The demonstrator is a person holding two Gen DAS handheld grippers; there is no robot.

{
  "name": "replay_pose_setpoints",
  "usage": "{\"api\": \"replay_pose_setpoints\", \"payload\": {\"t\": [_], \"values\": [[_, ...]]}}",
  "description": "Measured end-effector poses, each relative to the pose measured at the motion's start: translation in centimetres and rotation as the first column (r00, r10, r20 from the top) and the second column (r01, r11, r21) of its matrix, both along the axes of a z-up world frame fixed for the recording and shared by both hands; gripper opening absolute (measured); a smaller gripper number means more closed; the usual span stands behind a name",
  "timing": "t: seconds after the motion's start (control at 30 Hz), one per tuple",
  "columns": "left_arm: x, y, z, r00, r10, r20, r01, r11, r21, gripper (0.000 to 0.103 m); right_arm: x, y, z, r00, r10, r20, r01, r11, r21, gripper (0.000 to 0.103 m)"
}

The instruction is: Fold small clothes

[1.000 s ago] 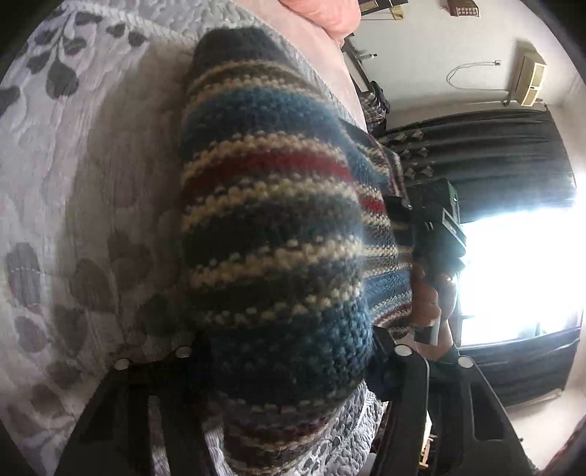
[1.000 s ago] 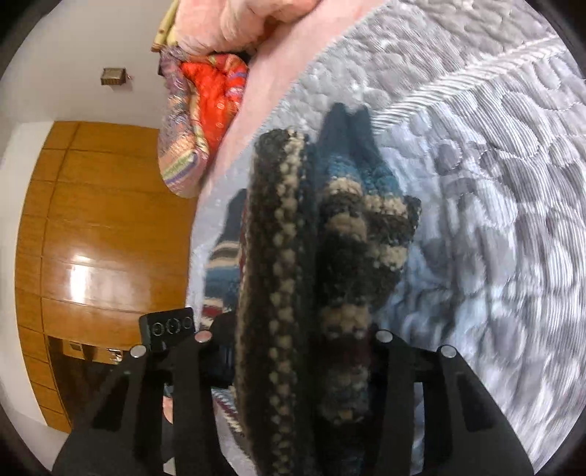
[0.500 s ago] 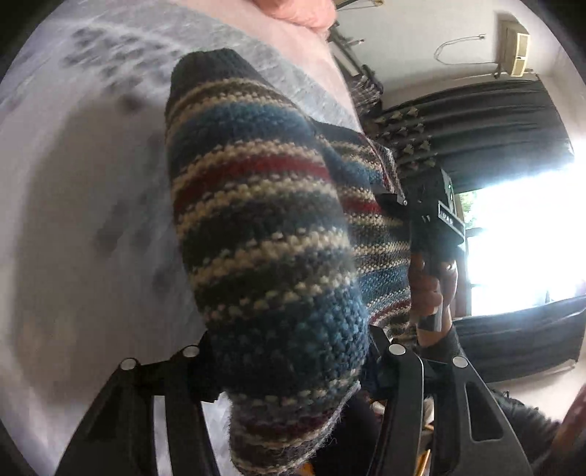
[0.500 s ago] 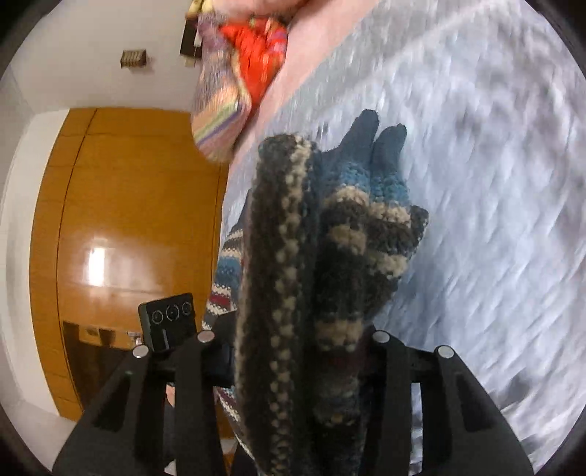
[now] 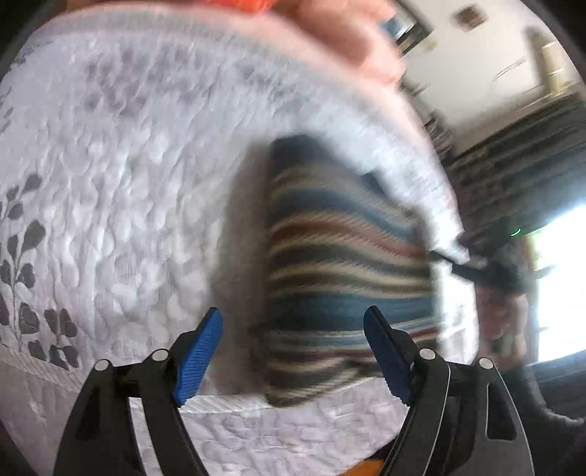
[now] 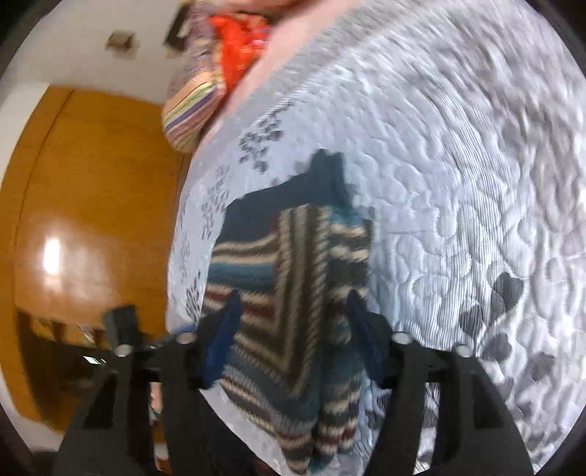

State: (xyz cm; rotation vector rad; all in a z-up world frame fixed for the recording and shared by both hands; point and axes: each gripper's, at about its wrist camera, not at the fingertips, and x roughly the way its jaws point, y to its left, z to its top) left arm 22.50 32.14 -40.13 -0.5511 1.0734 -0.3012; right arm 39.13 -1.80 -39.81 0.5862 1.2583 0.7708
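A striped knit sweater [image 5: 340,278] in blue, cream, red and grey lies folded on the grey quilted bedspread [image 5: 128,183]. My left gripper [image 5: 293,351] hovers over its near end, open, blue pads [image 5: 199,359] bare on either side. In the right wrist view the same sweater [image 6: 293,278] lies flat with one part folded over another. My right gripper [image 6: 295,340] stands open above it, blue pads [image 6: 223,340] showing, nothing pinched. Both views are motion-blurred. The right gripper [image 5: 487,271] also shows dimly past the sweater's far side in the left wrist view.
A pink pillow [image 5: 348,33] lies at the head of the bed, with a colourful striped cloth [image 6: 194,106] and an orange one [image 6: 238,44] beside it. A wooden wardrobe [image 6: 73,219] stands left of the bed. Dark curtains [image 5: 512,164] and a bright window [image 5: 556,293] are on the other side.
Both grippers were shut on the lifted sweater; now both have let go and drawn back, and the sweater lies folded on the bedspread.
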Motion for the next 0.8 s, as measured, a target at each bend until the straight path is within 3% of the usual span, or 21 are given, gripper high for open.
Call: {"api": "replay_pose_setpoints", "payload": {"t": [0.07,0.13,0.17,0.2,0.3,0.37,0.43,0.53,0.63,0.7,0.77,0.8], "values": [[-0.4,-1.9,0.8,0.995,-0.085,0.051,0.091,0.985,-0.148,0.078,-0.7,1.8,0.3,0.999,0.035,0.02,-0.034,0.998,-0.044,0.04],[0.1,-3.0,-0.1,0.987,-0.151,0.059,0.161,0.945,-0.286,0.074,-1.1,3.5,-1.3,0.998,0.064,-0.008,-0.065,0.989,-0.134,0.031],[0.8,-4.6,-0.6,0.984,-0.169,0.047,0.175,0.93,-0.323,0.073,-1.2,4.2,-1.7,0.997,0.074,-0.004,-0.074,0.983,-0.168,0.017],[1.4,-5.3,-1.7,0.981,-0.191,0.024,0.187,0.917,-0.353,0.068,-1.2,4.7,-2.0,0.997,0.078,0.002,-0.076,0.979,-0.188,0.01],[1.9,-5.5,-4.1,0.978,-0.203,-0.039,0.166,0.886,-0.433,0.066,-1.2,4.7,-0.8,0.998,0.036,0.055,-0.028,0.989,-0.147,0.007],[2.4,-5.7,-5.4,0.974,-0.213,-0.076,0.158,0.882,-0.444,0.063,-0.4,3.4,-2.0,0.999,-0.014,0.039,0.02,0.987,-0.161,0.007],[2.0,-5.6,-7.4,0.96,-0.237,-0.151,0.145,0.877,-0.459,0.045,-0.3,2.8,-4.8,0.999,-0.021,-0.029,0.015,0.985,-0.172,0.008],[1.8,-4.8,-9.0,0.944,-0.248,-0.217,0.114,0.864,-0.49,0.041,-0.9,2.7,-3.6,1.0,-0.002,0.015,0.004,0.99,-0.14,0.019],[1.2,-4.3,-6.0,0.951,-0.264,-0.164,0.156,0.862,-0.481,0.048,-3.3,2.1,0.1,0.992,-0.003,0.127,0.029,0.978,-0.209,0.022],[0.9,-4.0,-2.8,0.963,-0.262,-0.068,0.2,0.859,-0.47,0.051,-5.5,2.4,2.2,0.982,0.045,0.183,-0.002,0.974,-0.228,0.021],[1.0,-3.3,-0.6,0.973,-0.23,-0.004,0.207,0.883,-0.421,0.058,-8.3,3.8,2.8,0.974,0.139,0.181,-0.094,0.968,-0.234,0.021],[1.5,-3.0,0.0,0.981,-0.196,0.003,0.183,0.907,-0.38,0.06,-9.6,4.7,2.5,0.968,0.184,0.171,-0.14,0.96,-0.244,0.021]]}}
